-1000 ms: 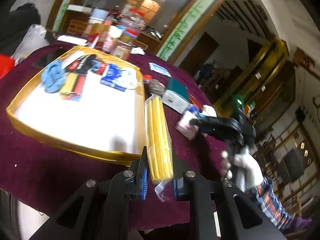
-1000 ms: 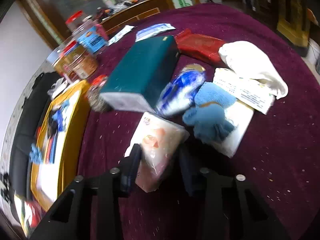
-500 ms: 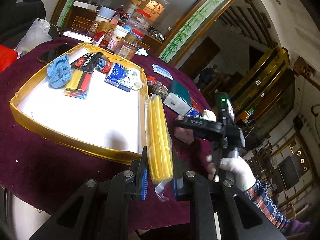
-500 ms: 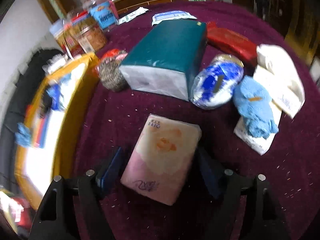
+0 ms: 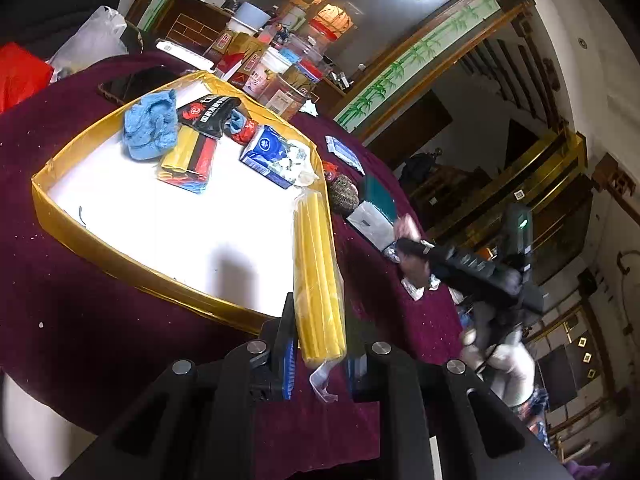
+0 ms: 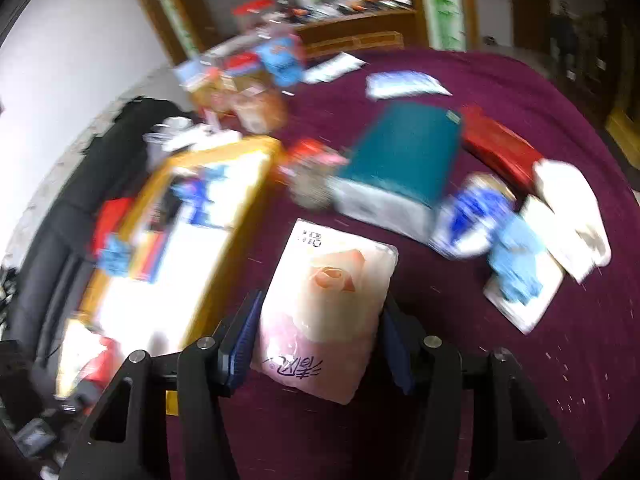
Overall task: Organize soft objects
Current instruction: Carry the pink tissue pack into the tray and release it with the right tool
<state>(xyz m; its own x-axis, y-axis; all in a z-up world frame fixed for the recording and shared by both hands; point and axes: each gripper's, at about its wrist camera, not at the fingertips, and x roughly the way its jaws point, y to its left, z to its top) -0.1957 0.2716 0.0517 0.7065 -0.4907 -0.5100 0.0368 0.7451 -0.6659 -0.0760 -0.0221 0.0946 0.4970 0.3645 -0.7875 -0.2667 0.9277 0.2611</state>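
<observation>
Clamping a yellow pack (image 5: 318,276), the left hand-held gripper (image 5: 320,356) points trayward; the right hand-held gripper (image 6: 316,344) squeezes a pink tissue pack (image 6: 326,304).

Table (image 6: 500,80), round, covered in a dark purple cloth. Lying directly on it: a gold-rimmed tray (image 5: 60,216) with white floor; a teal box (image 6: 404,148); a red packet (image 6: 500,148) just beside the box; a blue-and-white packet (image 6: 476,212); a pale blue cloth (image 6: 516,264) on a white card; a white cloth (image 6: 568,188); a flat blue-white sachet (image 6: 404,82); jars (image 6: 244,96) at the far edge.
</observation>
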